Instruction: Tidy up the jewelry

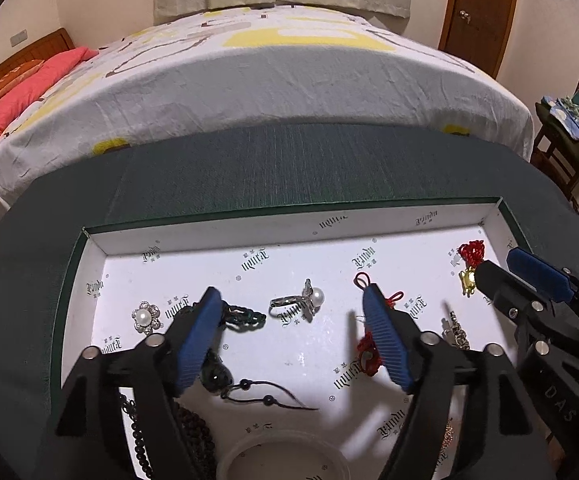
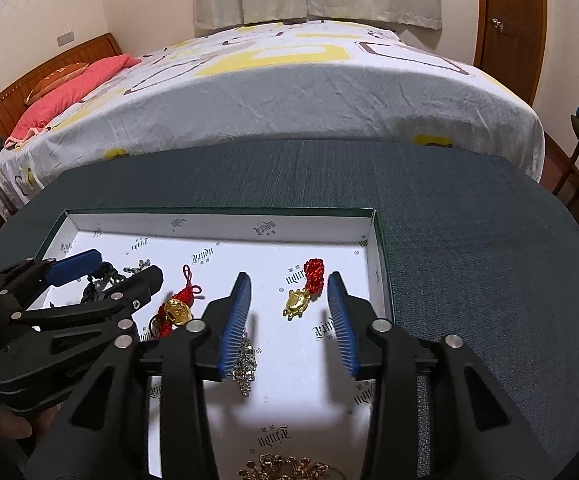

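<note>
Reach step: both grippers spread wide and empty above the white-lined green jewelry tray (image 2: 381, 264).
Gold turtle charm on red knotted cord (image 2: 298, 302) lies at twelve o'clock between the right gripper (image 2: 289, 312) pads; left gripper (image 1: 291, 316) frames the silver pearl ring (image 1: 303, 300). Next, likely: lower, pinch gently.

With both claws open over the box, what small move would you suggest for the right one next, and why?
Probably lower the right claw straight down and slightly forward onto the gold turtle charm. It is open and empty, and the charm with its red knot already lies between the two fingers on the white floor of the box, apart from the other pieces. The left claw is also open, above the pearl ring.
</note>
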Tool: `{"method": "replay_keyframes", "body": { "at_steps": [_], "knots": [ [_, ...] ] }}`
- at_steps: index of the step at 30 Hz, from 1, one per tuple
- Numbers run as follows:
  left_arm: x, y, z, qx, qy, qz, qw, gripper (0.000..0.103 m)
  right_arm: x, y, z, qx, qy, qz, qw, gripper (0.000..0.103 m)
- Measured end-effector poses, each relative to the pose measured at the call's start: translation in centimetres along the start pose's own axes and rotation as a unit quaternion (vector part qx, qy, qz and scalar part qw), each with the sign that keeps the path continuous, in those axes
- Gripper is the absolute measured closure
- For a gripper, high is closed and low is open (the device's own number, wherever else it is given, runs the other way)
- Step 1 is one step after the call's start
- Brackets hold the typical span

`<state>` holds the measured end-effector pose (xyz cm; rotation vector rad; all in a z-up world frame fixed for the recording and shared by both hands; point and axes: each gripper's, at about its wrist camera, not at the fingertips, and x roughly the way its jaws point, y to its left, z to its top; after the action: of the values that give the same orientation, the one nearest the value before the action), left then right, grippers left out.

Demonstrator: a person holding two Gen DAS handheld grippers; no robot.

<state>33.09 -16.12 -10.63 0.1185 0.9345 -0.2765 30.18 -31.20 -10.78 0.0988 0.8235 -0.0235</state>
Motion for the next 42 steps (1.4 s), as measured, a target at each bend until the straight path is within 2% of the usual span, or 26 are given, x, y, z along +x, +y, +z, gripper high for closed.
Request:
{"method": "replay_keyframes", "body": {
  "at_steps": [6,15,21,29,33,42],
  "knots": [
    [-0.4,-0.3,-0.1,0.009,-0.008,0.023,0.9997,0.026,-0.4,-0.1,-0.2,0.003,-0.01,-0.002,1.0,0.047],
    [-2.7,0.8,-0.8,-0.012,-0.038,0.012,0.9991,0.026,-2.0,0.2,-0.5,0.011,-0.031,0.001,0.999,0.045],
    [-6.6,2.1,-3.4,-0.032,-0.073,0.003,0.9968,0.026,-5.7,0.7,-1.8,0.016,-0.062,-0.002,0.998,0.037],
    [-11.7,3.9,-7.4,-0.063,-0.09,0.005,0.9939,0.026,-10.9,1.8,-6.0,0.011,-0.07,0.007,0.997,0.032],
    [-14.6,4.4,-9.5,-0.067,-0.104,0.015,0.9922,0.023,-14.1,2.5,-7.8,0.004,-0.079,0.01,0.997,0.032],
    [-21.2,5.1,-13.1,-0.065,-0.135,0.066,0.9865,0.022,-20.6,2.9,-9.9,-0.003,-0.108,0.01,0.994,0.031]
  ]
}}
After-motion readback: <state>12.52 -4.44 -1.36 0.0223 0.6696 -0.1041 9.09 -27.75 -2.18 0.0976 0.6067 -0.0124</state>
